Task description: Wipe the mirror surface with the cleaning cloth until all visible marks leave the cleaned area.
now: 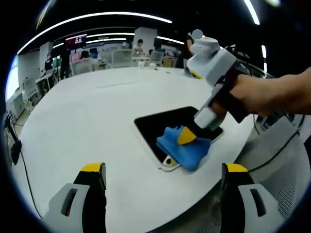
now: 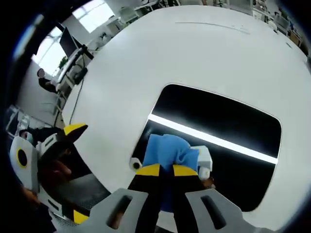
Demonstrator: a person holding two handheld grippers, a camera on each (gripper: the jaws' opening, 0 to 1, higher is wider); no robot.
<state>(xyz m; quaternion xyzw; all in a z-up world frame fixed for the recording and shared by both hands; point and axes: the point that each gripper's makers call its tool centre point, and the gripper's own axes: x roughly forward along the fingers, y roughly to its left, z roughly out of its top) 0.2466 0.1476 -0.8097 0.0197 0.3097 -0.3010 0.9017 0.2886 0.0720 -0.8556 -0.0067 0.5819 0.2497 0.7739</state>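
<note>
Right gripper view: wiping is under way, the blue cleaning cloth (image 2: pixel 167 154) pressed to the mirror (image 2: pixel 218 121).

From where I stand, the right gripper (image 2: pixel 162 171) has its fingers pinched narrow on the cloth at the mirror's near corner, on the white tabletop (image 2: pixel 204 53). The left gripper (image 1: pixel 163 175) hovers off to the side, fingers wide and empty. I'd judge the next move calls for steady strokes across the uncovered glass. No marks or readable writing that I can make out.

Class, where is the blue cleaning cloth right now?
The blue cleaning cloth lies on the mirror's near corner, clamped in the right gripper.
</note>
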